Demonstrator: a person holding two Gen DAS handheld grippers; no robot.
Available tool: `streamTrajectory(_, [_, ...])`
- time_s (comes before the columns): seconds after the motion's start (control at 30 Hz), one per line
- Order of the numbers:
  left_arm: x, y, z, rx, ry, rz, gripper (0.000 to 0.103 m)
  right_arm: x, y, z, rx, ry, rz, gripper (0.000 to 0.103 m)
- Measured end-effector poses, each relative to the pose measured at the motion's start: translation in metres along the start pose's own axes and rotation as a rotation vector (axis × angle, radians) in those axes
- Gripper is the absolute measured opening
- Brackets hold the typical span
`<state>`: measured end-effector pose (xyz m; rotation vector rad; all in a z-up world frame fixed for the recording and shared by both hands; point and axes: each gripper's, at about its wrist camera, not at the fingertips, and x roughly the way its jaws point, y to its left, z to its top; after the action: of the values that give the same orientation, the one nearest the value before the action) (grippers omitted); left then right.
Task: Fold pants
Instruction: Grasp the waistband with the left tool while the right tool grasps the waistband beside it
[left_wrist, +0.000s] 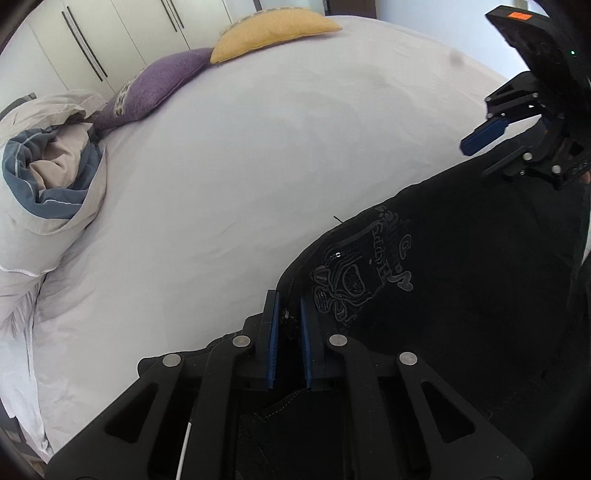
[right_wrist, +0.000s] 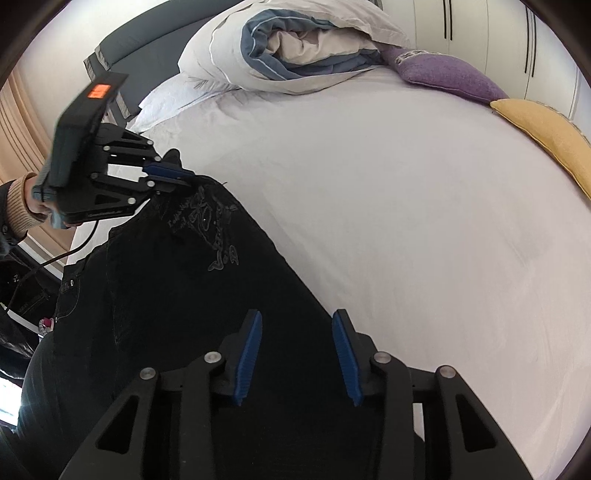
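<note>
Black two-finger grippers with blue pads, held by a person in a ribbed tan cuff.

The left gripper (right_wrist: 184, 177) was built of black plastic linkage arms with triangular cut-outs, joined by round silver pivot screws, and ended in ridged blue pads (right_wrist: 164, 170). A black block sat atop its body with an orange label (right_wrist: 99, 91), and a thin black cable (right_wrist: 79, 248) trailed from its underside. The right gripper (right_wrist: 297, 356) had the same black frame, silver screws and blue ribbed pads (right_wrist: 248, 360). The hand (right_wrist: 37, 201) wore a tan ribbed cuff (right_wrist: 18, 201) under a dark sleeve.
</note>
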<state>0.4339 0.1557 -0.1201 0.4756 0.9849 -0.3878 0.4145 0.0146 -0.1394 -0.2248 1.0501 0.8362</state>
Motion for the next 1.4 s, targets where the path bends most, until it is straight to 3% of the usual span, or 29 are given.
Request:
streamTrajectory(0.2, [-0.026,-0.009,-0.012,0.006,-0.029,0.001,0.009,0.027,0.003,0.015,-0.042,0.057,-0.032,0.04])
streamTrajectory(0.33, [-0.041,-0.027,-0.029,-0.002,-0.033,-0.015,0.009,0.037,0.007,0.017,-0.056,0.079,-0.026,0.012])
streamTrajectory(0.53, [-0.036,-0.019,-0.032,-0.022,-0.04,-0.021,0.009,0.032,0.019,0.016,-0.069,0.062,-0.039,0.005])
streamTrajectory(1.0, [-0.06,-0.029,-0.049,-0.028,-0.059,-0.028,0.009,0.015,0.095,0.013,-0.124,0.004,-0.039,0.004])
streamTrajectory(1.4, [-0.104,-0.06,-0.13,0.002,-0.051,-0.029,0.009,0.002,0.189,-0.032,-0.259,0.014,-0.072,0.004])
